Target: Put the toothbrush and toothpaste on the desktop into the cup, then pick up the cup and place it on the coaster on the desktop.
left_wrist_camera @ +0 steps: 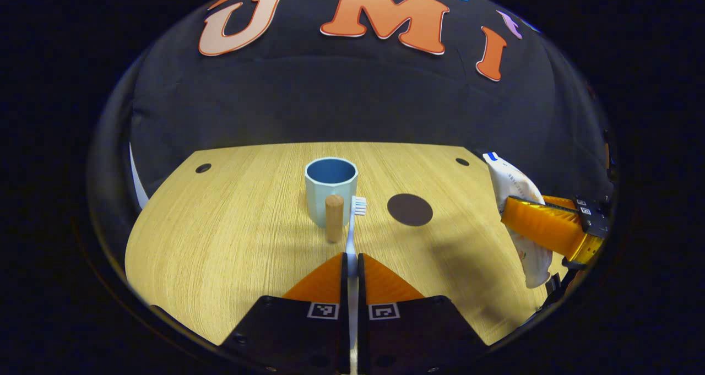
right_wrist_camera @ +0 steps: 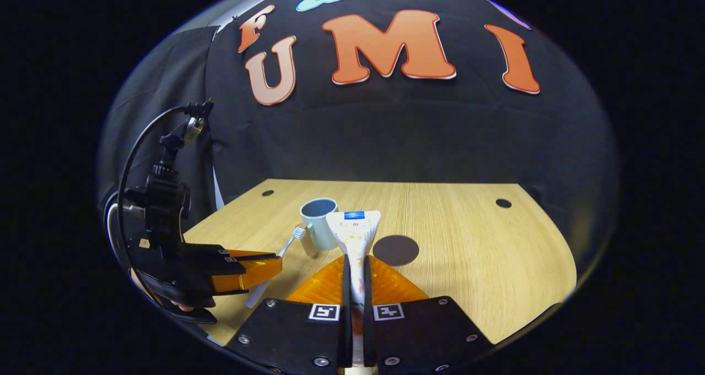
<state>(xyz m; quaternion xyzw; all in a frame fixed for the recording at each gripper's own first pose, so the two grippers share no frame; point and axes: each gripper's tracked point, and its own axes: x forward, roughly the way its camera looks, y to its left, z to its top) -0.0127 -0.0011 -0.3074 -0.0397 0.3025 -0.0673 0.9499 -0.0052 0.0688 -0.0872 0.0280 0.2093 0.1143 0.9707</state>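
Note:
A light blue cup point(left_wrist_camera: 331, 190) with a wooden handle point(left_wrist_camera: 334, 217) stands upright on the wooden desktop point(left_wrist_camera: 231, 243). My left gripper point(left_wrist_camera: 353, 260) is shut on a white toothbrush point(left_wrist_camera: 353, 221), whose bristled head points toward the cup, just right of the handle. A dark round coaster point(left_wrist_camera: 410, 209) lies to the right of the cup. My right gripper point(right_wrist_camera: 357, 265) is shut on a white toothpaste tube point(right_wrist_camera: 353, 234), held upright above the desktop near the cup point(right_wrist_camera: 319, 222) and the coaster point(right_wrist_camera: 395, 250). The left gripper point(right_wrist_camera: 259, 270) with the toothbrush point(right_wrist_camera: 286, 248) appears at the left.
The desktop has small dark holes near its far corners point(left_wrist_camera: 203, 168) point(left_wrist_camera: 462, 161). The black booth wall rises right behind the desk's far edge. The right gripper point(left_wrist_camera: 551, 226) with the tube point(left_wrist_camera: 515, 190) hangs over the desk's right side in the left gripper view.

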